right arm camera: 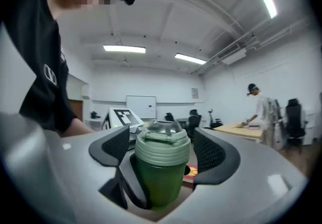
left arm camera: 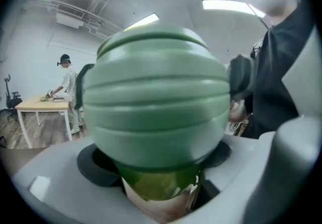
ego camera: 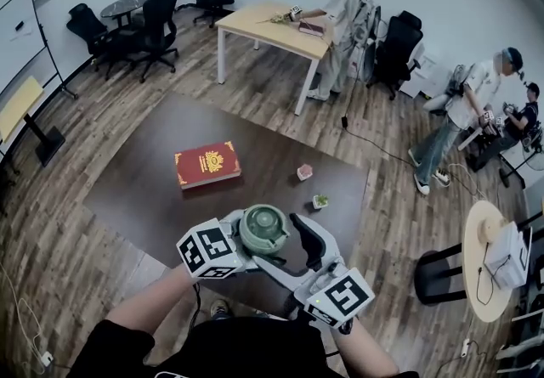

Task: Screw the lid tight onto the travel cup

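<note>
The left gripper (left arm camera: 160,170) squeezes the travel cup (right arm camera: 160,188) by its green body and holds it up over the dark table (ego camera: 144,181) (probably so it cannot spin). The right gripper (right arm camera: 161,151) sits wide around the lid (right arm camera: 162,142), not pinching, and looks ready to twist.

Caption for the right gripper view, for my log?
Lidded green travel cup between the open jaws of the right hand-held gripper, body gripped by the left hand-held gripper.
</note>
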